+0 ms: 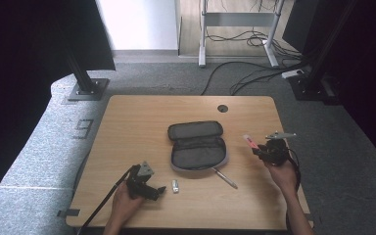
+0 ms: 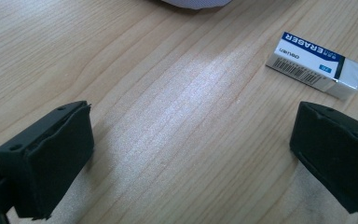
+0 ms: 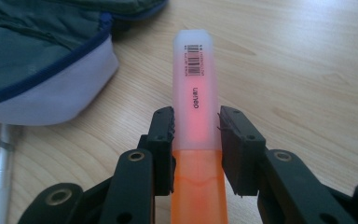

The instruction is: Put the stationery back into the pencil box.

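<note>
Right gripper [image 3: 196,135]: mine, clamped on the orange highlighter [image 3: 196,93], held clear above the table [image 1: 127,122].
Left gripper [image 2: 191,149]: mine, jaws wide apart, nothing between them.
Eraser [image 2: 314,64]: flat, just beyond my left jaws.
Pencil case [image 1: 196,145]: unzipped, mid-table.
Pen [image 1: 225,177]: beside the case, perhaps touching it.

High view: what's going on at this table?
A person works with a claw in each hand. The right claw is shut on an orange highlighter, held above the table beside the open pencil case. The left claw is open, low over the wood near an eraser. A pen lies by the case.
</note>
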`<state>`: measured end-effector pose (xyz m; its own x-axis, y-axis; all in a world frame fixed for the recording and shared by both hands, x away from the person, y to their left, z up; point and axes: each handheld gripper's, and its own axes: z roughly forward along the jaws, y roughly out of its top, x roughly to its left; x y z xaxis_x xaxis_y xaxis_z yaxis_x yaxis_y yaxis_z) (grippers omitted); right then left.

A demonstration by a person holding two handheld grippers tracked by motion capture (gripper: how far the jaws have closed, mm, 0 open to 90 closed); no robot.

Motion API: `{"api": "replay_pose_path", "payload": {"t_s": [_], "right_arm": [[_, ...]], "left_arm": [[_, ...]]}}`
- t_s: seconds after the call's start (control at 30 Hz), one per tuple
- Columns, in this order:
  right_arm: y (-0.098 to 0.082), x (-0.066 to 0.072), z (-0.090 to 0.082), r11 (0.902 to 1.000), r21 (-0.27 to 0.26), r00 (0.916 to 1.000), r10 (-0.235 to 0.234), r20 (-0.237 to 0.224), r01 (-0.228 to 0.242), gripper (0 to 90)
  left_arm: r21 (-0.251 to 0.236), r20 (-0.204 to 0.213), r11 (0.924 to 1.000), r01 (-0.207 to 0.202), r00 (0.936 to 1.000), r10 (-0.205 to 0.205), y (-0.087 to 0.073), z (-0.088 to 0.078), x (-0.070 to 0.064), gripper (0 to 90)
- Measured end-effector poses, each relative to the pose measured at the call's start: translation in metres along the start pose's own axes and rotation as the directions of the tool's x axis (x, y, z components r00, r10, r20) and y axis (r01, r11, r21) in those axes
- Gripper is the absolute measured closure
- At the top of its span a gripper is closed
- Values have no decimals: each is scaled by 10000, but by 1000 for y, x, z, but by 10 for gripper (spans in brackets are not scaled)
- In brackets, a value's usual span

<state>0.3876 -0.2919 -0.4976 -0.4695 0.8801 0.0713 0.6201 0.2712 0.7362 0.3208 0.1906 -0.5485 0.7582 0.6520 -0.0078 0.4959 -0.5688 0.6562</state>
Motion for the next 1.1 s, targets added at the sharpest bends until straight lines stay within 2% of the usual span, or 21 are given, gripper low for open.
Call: {"api": "replay_pose_path", "payload": {"t_s": [0.43, 1.1], "right_arm": [[19, 14, -5, 9990, -98, 9985, -444, -332, 440, 656], [40, 42, 4, 9942, -103, 9912, -1071, -783, 1066, 655]], "left_arm": [[-8, 7, 10000, 2, 10000, -2, 0, 0, 0, 0], [-11, 15, 10000, 10, 10000, -10, 0, 0, 0, 0]]}}
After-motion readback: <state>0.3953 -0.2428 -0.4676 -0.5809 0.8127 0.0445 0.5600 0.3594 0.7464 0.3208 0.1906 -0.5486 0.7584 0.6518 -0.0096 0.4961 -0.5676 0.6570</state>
